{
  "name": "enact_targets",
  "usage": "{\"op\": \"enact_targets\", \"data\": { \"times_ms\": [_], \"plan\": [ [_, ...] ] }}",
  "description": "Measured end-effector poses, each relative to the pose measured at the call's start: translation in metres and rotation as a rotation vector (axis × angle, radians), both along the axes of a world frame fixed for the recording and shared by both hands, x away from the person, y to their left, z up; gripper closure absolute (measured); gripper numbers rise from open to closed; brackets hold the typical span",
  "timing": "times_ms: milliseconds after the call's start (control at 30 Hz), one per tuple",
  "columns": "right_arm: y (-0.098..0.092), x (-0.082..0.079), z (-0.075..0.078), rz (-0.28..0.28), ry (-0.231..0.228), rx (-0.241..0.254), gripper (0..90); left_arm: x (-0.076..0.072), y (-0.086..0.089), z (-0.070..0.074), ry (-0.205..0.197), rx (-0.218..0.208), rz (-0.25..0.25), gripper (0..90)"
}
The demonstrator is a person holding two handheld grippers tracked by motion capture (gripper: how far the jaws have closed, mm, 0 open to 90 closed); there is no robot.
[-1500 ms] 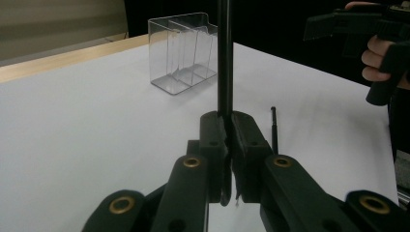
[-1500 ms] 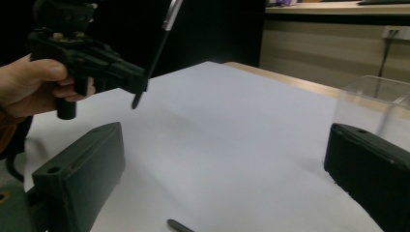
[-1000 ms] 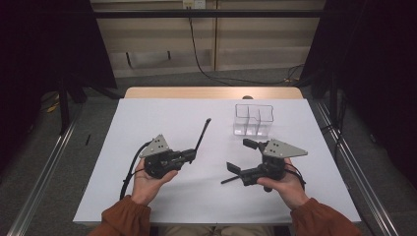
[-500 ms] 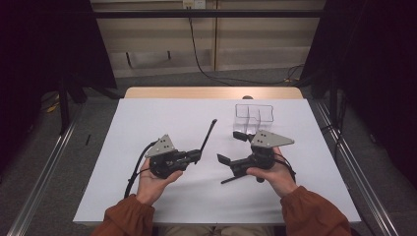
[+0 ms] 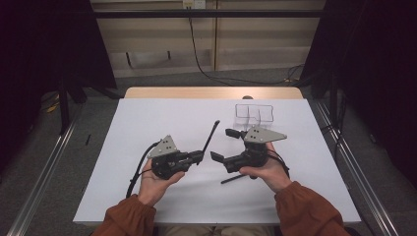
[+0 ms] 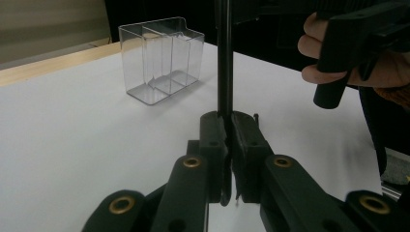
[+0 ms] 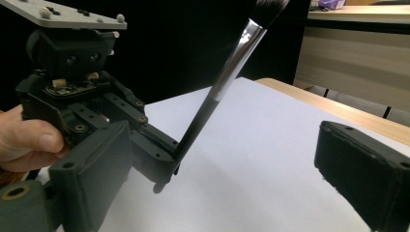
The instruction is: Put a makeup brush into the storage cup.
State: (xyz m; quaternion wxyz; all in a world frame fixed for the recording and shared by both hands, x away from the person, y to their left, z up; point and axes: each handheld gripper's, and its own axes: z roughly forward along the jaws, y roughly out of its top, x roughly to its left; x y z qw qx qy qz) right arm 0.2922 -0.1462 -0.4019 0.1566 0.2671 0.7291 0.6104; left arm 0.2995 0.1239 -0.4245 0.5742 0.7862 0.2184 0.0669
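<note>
While the left tongs clamp the lower end of a slim black-handled makeup brush with a silver ferrule and dark bristles, we see that brush rising at a tilt above the white table, pointing away from the person. In the left gripper view the two black jaws are pressed together on the brush handle, which runs straight up out of frame. The right tongs stand wide with nothing between them; their jaws have just been closing slightly. They sit just right of the brush, jaws turned toward it. In the right gripper view we see the brush leaning up from the left tongs, bristles at the top edge. A clear plastic compartment box stands on the table beyond the right hand, apart from both tongs. A thin black stick lies on the table by the right hand.
</note>
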Motion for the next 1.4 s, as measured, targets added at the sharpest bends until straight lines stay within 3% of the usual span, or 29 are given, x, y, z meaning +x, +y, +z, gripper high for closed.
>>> {"op": "enact_targets", "data": {
  "times_ms": [67, 200, 400, 633, 767, 867, 1200, 1400],
  "plan": [
    [0.0, 0.003, -0.001, 0.002, 0.0, 0.001, 15.7, 0.0, -0.001, 0.0, 0.0, 0.002, -0.005, 84.3],
    [0.001, 0.009, -0.002, 0.001, 0.017, 0.005, 22.7, 0.0, -0.003, -0.002, 0.002, 0.004, -0.015, 84.3],
    [0.003, 0.012, -0.005, 0.032, 0.084, -0.013, 37.2, -0.001, -0.005, -0.004, 0.004, 0.011, -0.021, 84.3],
    [0.005, 0.013, -0.003, 0.068, 0.091, 0.006, 54.5, -0.002, -0.01, -0.008, 0.007, 0.034, -0.037, 84.3],
    [0.003, 0.013, -0.004, 0.085, 0.109, 0.019, 68.8, -0.004, -0.015, -0.014, 0.012, 0.06, -0.054, 84.3],
    [0.002, 0.013, -0.003, 0.097, 0.11, 0.025, 77.9, -0.003, -0.014, -0.013, 0.008, 0.056, -0.06, 84.4],
    [0.004, 0.012, -0.003, 0.153, 0.156, 0.052, 84.0, -0.004, -0.017, -0.017, -0.005, 0.063, -0.071, 84.0],
    [0.005, 0.011, -0.002, 0.163, 0.159, 0.043, 84.4, -0.005, -0.018, -0.018, -0.005, 0.052, -0.073, 83.5]
  ]
}}
